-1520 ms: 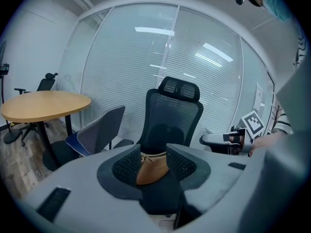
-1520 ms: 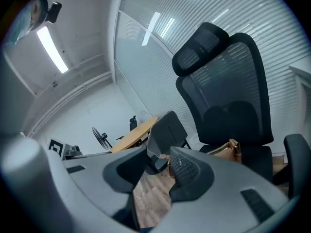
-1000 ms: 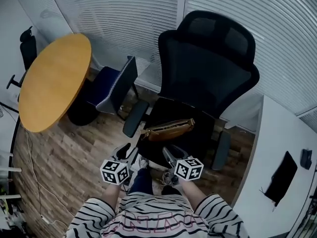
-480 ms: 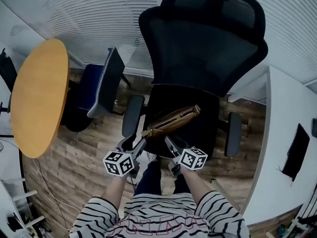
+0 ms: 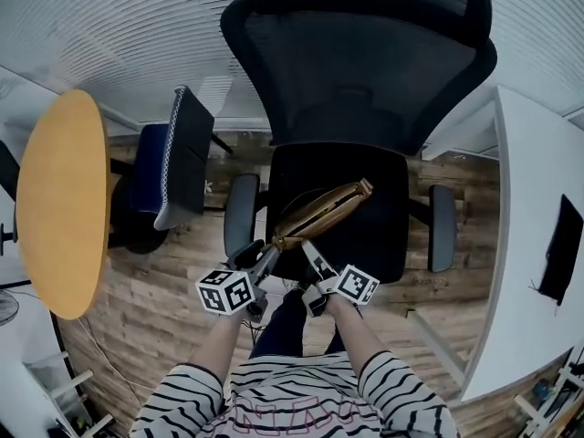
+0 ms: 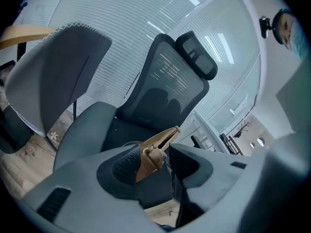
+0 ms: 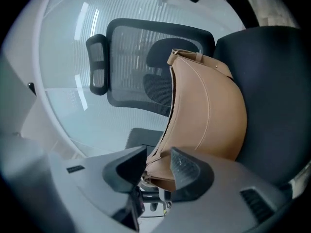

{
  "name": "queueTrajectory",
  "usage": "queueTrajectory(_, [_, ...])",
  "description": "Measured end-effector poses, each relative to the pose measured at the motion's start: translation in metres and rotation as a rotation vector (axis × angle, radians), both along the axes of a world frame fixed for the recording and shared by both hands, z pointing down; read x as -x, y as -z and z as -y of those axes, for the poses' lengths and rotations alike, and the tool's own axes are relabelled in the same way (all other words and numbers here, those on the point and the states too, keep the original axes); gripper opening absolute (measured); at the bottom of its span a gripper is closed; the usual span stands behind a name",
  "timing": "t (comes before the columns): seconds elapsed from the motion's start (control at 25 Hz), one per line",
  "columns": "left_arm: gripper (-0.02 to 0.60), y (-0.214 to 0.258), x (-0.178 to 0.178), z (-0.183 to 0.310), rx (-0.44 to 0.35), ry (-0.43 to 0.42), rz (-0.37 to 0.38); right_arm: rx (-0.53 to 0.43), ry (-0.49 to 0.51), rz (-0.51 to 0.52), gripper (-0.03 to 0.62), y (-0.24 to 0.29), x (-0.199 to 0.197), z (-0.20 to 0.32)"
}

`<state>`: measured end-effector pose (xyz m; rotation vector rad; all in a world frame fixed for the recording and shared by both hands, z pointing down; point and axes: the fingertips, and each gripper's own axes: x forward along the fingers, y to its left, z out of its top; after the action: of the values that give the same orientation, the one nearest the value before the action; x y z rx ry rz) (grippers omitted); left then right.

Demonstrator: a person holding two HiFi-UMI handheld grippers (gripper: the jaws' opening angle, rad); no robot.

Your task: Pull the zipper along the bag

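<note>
Tan bag (image 5: 324, 210) lies on the seat of a black office chair (image 5: 388, 245), mid-frame in the head view, long axis running from lower left to upper right, top edge turned toward the frame's upper left. In the right gripper view the bag (image 7: 209, 110) fills the centre and right, with its zipper (image 7: 171, 101) running as a dark line down the bag's left edge. Left tool (image 5: 258, 254) sits at the bag's lower-left end. In the left gripper view the left tool (image 6: 154, 159) has its jaws wide apart, having just been opening. The narrow end of the bag (image 6: 163, 139) stands between them, close to the left-hand pad, with a clear gap to the right-hand one. Right tool (image 5: 310, 255) is just right of it, at the same end of the bag. In its own view the right tool (image 7: 155, 166) has its jaws apart too, and the bag's lower corner sits in the gap. Cannot tell whether either pad touches the leather. Both forearms come up from the bottom of the frame in striped sleeves (image 5: 192, 400). A second, dark blue chair (image 5: 169, 167) stands left of centre and a round wooden table (image 5: 59, 199) lies at the left edge. A white bench (image 5: 534, 199) runs along the right edge. Wooden floor (image 5: 164, 281) under all.
</note>
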<state>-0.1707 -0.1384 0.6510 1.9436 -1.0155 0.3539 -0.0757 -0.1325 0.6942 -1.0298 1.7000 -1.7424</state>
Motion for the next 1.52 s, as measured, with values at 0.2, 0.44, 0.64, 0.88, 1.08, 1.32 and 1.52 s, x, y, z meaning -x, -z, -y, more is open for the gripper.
queueTrajectory(0.2, [0.125, -0.013, -0.007, -0.003, 0.067, -0.042, -0.038, -0.028, -0.056, 0.096, 0.149, -0.005, 0.001, 0.007])
queueTrajectory(0.44, [0.070, -0.014, -0.010, -0.005, 0.094, -0.058, -0.111, -0.028, -0.077, 0.133, 0.149, -0.005, 0.005, 0.010])
queueTrajectory(0.64, [0.058, -0.017, -0.011, -0.008, 0.098, -0.061, -0.129, -0.024, -0.079, 0.145, 0.146, -0.009, 0.005, 0.008])
queueTrajectory(0.88, [0.057, -0.019, -0.010, -0.015, 0.096, -0.072, -0.109, -0.049, -0.069, 0.179, 0.124, 0.000, 0.009, 0.006])
queueTrajectory(1.08, [0.055, -0.020, -0.010, -0.018, 0.095, -0.077, -0.091, -0.078, -0.028, 0.172, 0.089, 0.007, 0.016, 0.005])
queueTrajectory(1.32, [0.055, -0.020, -0.010, -0.018, 0.093, -0.074, -0.082, -0.096, 0.018, 0.133, 0.083, 0.010, 0.026, 0.007])
queueTrajectory(1.52, [0.055, -0.020, -0.009, -0.018, 0.080, -0.092, -0.052, -0.088, 0.067, 0.057, 0.051, 0.008, 0.032, 0.007])
